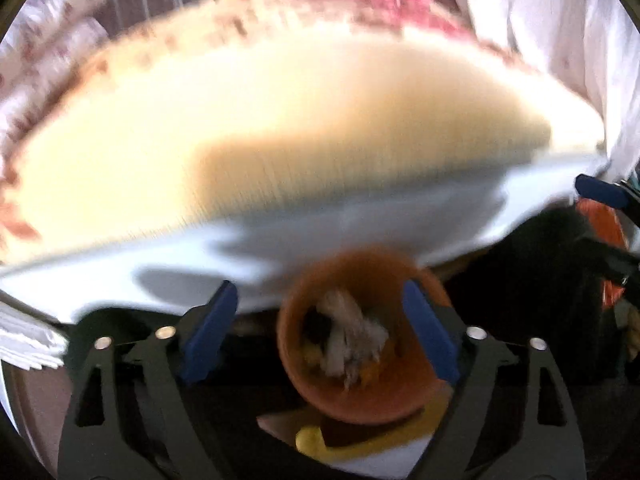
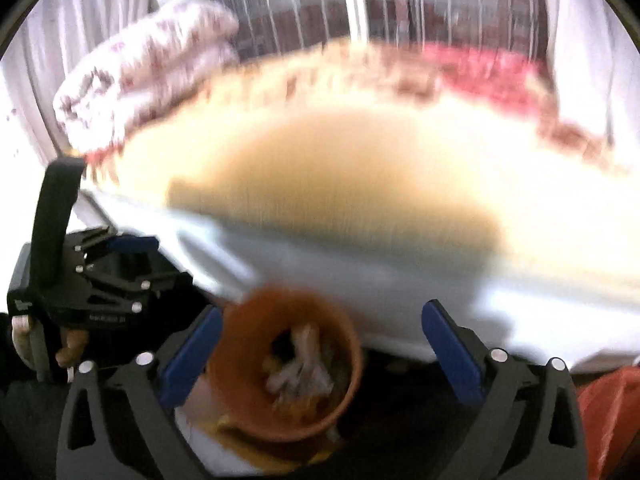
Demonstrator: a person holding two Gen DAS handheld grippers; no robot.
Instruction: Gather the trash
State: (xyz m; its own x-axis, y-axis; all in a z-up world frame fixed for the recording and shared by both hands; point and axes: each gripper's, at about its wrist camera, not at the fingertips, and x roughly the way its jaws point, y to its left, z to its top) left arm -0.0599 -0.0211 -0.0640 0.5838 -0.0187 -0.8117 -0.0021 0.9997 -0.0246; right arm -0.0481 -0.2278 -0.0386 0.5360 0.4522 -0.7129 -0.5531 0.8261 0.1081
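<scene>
An orange bin [image 1: 360, 344] sits low on the floor just in front of a bed, and both wrist views look down into its round mouth, where pale crumpled scraps of trash [image 1: 352, 336] lie heaped with something yellowish among them. In the right wrist view the same bin [image 2: 288, 368] shows the same whitish wad [image 2: 300, 372] inside. The left gripper [image 1: 332, 340] hangs over the bin with its blue-padded jaws spread wide, one pad to each side of the rim, and nothing between them but the view down into the bin. The right gripper [image 2: 324, 360] is likewise wide open and empty, its pads flanking the bin's mouth; the left tool also appears at the left edge of that view. Under the bin lies something yellow [image 1: 360, 436] on a pale sheet, blurred beyond telling. Behind rises the bed [image 1: 280, 128], its cream cover heavily smeared by motion, a white sheet edge [image 1: 320, 224] hanging down its side. Patterned pillows [image 2: 140, 72] rest at the far left, a red-patterned cloth [image 2: 480, 68] at the far edge, and window bars stand beyond.
</scene>
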